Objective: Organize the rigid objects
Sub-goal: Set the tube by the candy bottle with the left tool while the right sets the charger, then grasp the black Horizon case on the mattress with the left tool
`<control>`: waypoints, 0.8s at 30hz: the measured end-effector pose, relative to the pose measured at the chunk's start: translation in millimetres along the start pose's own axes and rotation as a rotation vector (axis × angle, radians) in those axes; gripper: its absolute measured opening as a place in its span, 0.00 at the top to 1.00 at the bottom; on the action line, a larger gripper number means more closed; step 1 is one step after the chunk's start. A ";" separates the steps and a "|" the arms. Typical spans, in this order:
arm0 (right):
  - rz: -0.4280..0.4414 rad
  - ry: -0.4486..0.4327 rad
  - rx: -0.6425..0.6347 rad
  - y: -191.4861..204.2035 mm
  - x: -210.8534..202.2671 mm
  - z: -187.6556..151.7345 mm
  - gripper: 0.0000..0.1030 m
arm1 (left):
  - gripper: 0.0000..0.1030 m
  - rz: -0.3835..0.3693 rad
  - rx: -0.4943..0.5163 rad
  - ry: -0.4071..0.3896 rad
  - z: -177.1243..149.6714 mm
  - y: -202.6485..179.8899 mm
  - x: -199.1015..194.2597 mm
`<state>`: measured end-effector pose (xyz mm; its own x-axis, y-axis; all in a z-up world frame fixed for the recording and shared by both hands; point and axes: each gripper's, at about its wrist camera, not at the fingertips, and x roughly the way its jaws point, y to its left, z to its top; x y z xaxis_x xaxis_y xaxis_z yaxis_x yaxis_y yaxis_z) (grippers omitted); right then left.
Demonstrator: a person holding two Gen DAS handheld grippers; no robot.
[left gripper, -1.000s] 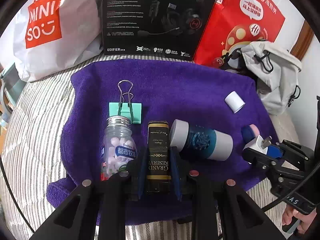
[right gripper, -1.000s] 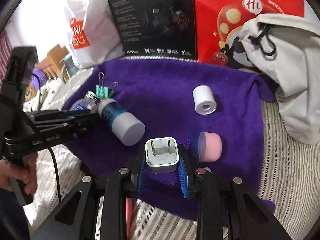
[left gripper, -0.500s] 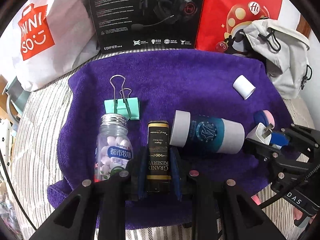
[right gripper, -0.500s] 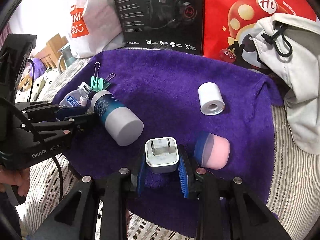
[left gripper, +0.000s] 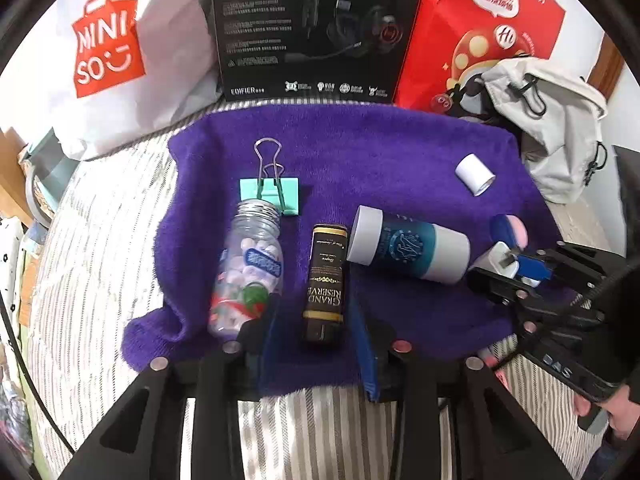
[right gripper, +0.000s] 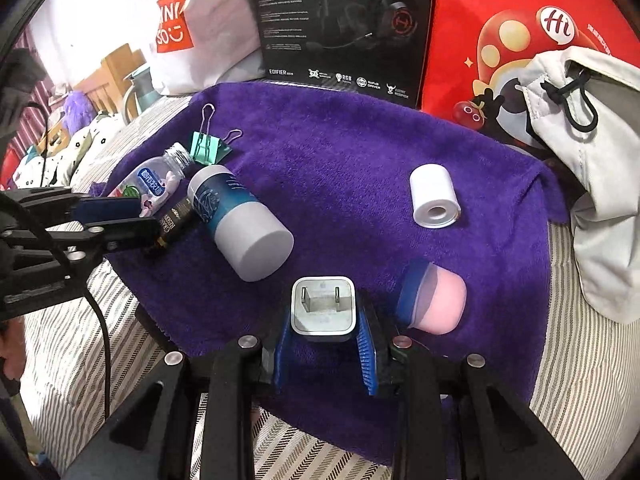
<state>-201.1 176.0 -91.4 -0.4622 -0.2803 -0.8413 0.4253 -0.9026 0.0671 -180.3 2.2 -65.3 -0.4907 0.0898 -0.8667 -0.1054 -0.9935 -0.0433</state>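
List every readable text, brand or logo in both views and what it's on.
"MINISO" on the white shopping bag.
"EDIFIER" on the black headset box; its fine print is too small to read.
"Hi" on the red bag; its Chinese lettering is not clearly legible.
"GRAND RESERVE" on the small black bottle.
Label on the clear candy bottle: blurred, unreadable.

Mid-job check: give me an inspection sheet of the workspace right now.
Surface: purple towel on striped bedding.
Job's things: candy bottle, black box, teal tube, binder clip, white roll, pink pot lie on towel.
Clutter: shopping bag, headset box, red bag, drawstring bag behind towel.
Grippers: left gripper open astride black box; right gripper shut on charger.
Cables: black cable trails from left gripper.
Surroundings: wooden furniture, blurred.
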 end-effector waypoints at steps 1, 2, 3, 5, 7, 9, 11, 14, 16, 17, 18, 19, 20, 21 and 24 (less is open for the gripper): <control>-0.001 0.002 0.003 -0.1 0.0 -0.1 0.72 | 0.63 0.001 0.003 -0.006 -0.5 0.3 -3.3; -0.003 0.004 0.004 -0.1 -0.1 0.0 0.72 | 0.62 0.002 0.008 -0.012 -1.9 0.8 -7.6; -0.005 0.006 0.004 0.3 -0.4 0.1 0.71 | 0.59 0.000 0.011 -0.020 -2.8 1.1 -11.4; -0.006 0.015 0.006 -0.2 -1.5 0.6 0.71 | 0.54 -0.008 0.021 -0.041 -6.8 2.5 -20.7; -0.003 0.020 0.016 -1.9 -4.4 0.2 0.70 | 0.43 -0.014 0.032 -0.061 -13.9 4.8 -29.4; -0.007 0.015 0.029 -3.8 -12.2 -1.8 0.65 | 0.42 -0.023 0.046 -0.079 -22.3 7.0 -36.2; -0.025 -0.009 0.035 -4.0 -26.8 -7.1 0.57 | 0.42 -0.019 0.037 -0.078 -32.7 13.1 -39.7; -0.045 -0.038 0.041 -0.1 -49.2 -19.7 0.51 | 0.42 -0.038 -0.003 -0.056 -45.5 24.4 -36.4; -0.059 -0.048 0.039 5.1 -61.2 -30.1 0.50 | 0.42 -0.041 -0.036 -0.045 -53.6 29.9 -31.8; -0.064 -0.052 0.040 7.8 -65.3 -34.9 0.49 | 0.42 -0.038 -0.049 -0.038 -57.6 31.1 -29.1; -0.066 -0.052 0.041 10.9 -68.5 -40.2 0.47 | 0.42 -0.036 -0.053 -0.035 -60.3 31.0 -26.4; -0.070 -0.052 0.047 15.3 -71.3 -47.2 0.46 | 0.42 -0.034 -0.058 -0.033 -63.8 30.4 -23.5; -0.075 -0.056 0.053 18.6 -72.3 -51.6 0.45 | 0.42 -0.031 -0.064 -0.032 -66.0 29.8 -21.5; -0.075 -0.059 0.056 23.0 -72.4 -56.5 0.45 | 0.42 -0.032 -0.070 -0.032 -67.8 28.8 -19.8; -0.086 -0.053 0.063 31.8 -71.5 -68.5 0.45 | 0.42 -0.054 -0.067 -0.046 -72.4 20.9 -21.6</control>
<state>-101.2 189.8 -65.9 -0.5360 -0.2159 -0.8161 0.3332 -0.9424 0.0305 -109.3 -25.6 -83.4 -0.5250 0.1451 -0.8387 -0.0751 -0.9894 -0.1242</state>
